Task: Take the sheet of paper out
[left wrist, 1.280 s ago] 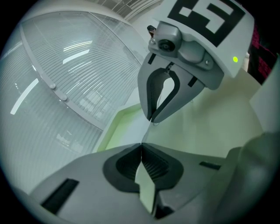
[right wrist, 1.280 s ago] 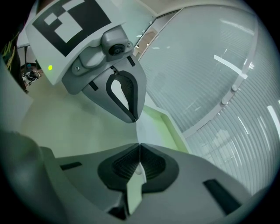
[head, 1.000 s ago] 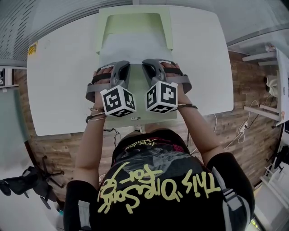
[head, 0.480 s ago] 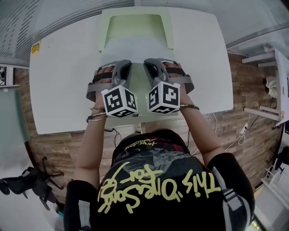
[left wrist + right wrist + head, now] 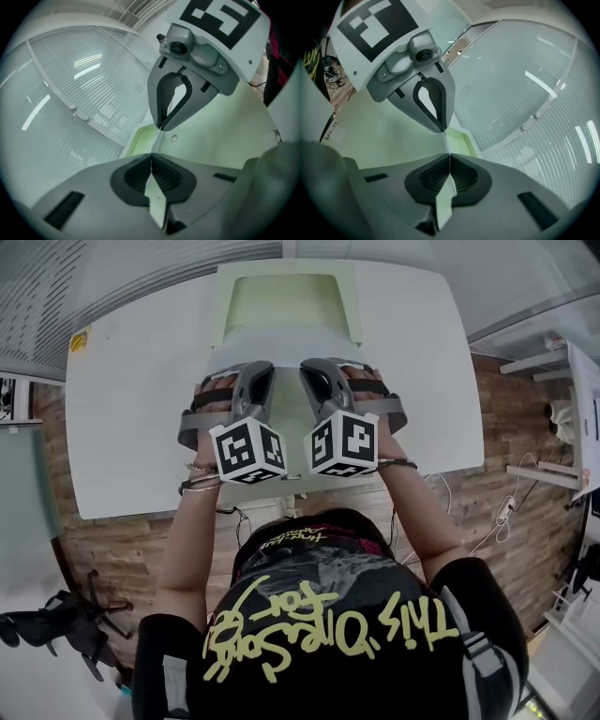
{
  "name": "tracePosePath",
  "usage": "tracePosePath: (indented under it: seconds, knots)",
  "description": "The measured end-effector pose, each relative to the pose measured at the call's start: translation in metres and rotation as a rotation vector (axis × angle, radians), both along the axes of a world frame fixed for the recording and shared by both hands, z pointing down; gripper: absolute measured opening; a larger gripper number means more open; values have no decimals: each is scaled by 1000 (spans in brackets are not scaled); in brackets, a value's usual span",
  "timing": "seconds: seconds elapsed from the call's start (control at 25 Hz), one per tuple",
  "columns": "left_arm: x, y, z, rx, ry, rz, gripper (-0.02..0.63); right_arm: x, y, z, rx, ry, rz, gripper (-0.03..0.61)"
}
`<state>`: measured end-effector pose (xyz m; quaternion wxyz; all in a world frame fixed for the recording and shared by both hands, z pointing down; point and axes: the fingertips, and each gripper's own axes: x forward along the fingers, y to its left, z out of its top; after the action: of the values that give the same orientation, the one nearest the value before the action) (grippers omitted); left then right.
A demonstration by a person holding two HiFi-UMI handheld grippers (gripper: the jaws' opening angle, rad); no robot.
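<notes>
A pale green folder (image 5: 281, 298) lies at the far middle of the white table (image 5: 131, 409), with a whitish translucent layer (image 5: 277, 338) across its near half. My left gripper (image 5: 256, 371) and right gripper (image 5: 317, 368) sit side by side over it, both pointing away and downward. Each is shut on the same thin pale green sheet edge (image 5: 156, 140), which runs straight from one pair of jaws to the other. In the left gripper view my own jaws (image 5: 151, 155) pinch it and the right gripper (image 5: 161, 126) faces me. I cannot tell whether the pinched layer is paper or folder cover.
The table's near edge (image 5: 281, 491) is just under the marker cubes. A black chair base (image 5: 66, 615) stands on the wood floor at the lower left, and cables (image 5: 502, 507) trail at the right. Frosted, slatted glass walls (image 5: 525, 93) stand beyond the table.
Both grippers have risen a little together, still pinching the sheet edge. Their jaws have stayed shut.
</notes>
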<state>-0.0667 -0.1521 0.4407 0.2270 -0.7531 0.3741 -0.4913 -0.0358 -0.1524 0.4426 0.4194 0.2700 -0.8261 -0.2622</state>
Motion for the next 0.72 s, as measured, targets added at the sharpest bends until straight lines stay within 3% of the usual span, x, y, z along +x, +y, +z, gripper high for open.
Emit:
tracePosePath:
  seconds: [0.72]
  knots:
    - [-19,13,-40,99,-11,15,9,-19,14,-45,120,-6,6,9]
